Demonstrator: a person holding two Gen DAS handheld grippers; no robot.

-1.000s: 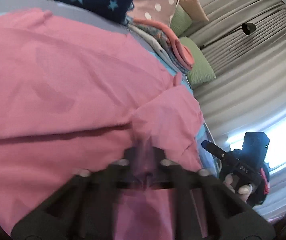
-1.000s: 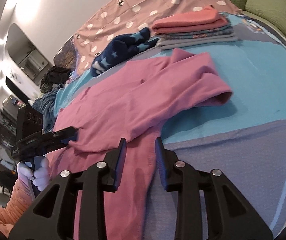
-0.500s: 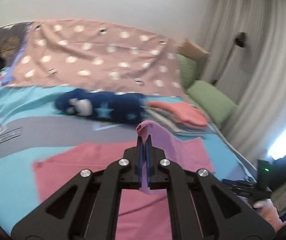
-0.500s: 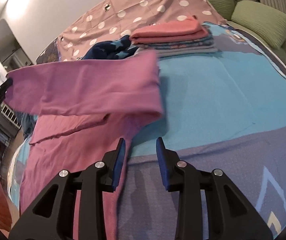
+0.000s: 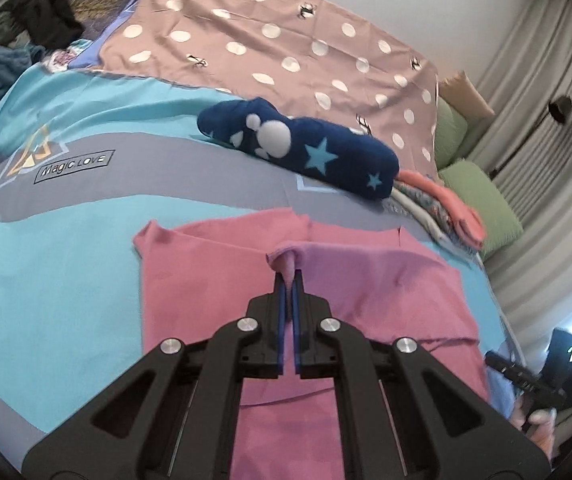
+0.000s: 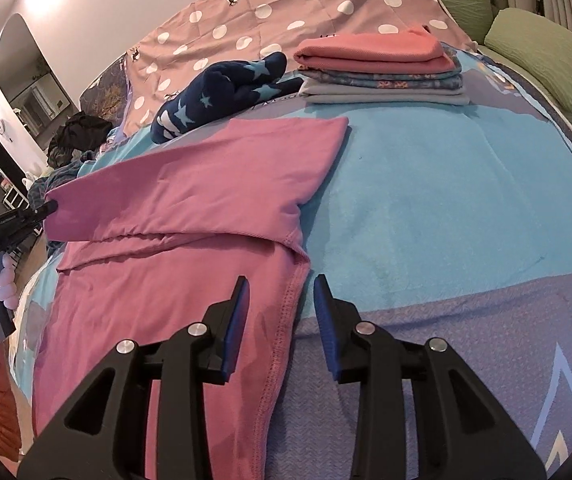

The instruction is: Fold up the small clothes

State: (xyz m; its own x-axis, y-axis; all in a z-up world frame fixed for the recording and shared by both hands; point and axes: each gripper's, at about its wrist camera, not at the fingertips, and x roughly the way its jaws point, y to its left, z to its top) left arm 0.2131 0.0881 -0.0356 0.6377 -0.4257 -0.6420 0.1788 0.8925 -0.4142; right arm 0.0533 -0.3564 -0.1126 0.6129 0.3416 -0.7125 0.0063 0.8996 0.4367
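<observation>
Left wrist view puts the pink garment (image 5: 213,280) at mid-frame on the blue and grey bedspread (image 5: 45,248), and my left gripper (image 5: 289,280) is clamped on a bunched fold of its cloth, one part doubled over the rest. From the right wrist view the same garment (image 6: 189,208) fills the centre and lower left, its hem running between the parted fingers of my right gripper (image 6: 279,296), which holds nothing. Beyond it, toward the top of that frame, lie a navy star-print piece (image 6: 221,92), a stack of folded clothes (image 6: 382,72) and green pillows (image 6: 542,52).
</observation>
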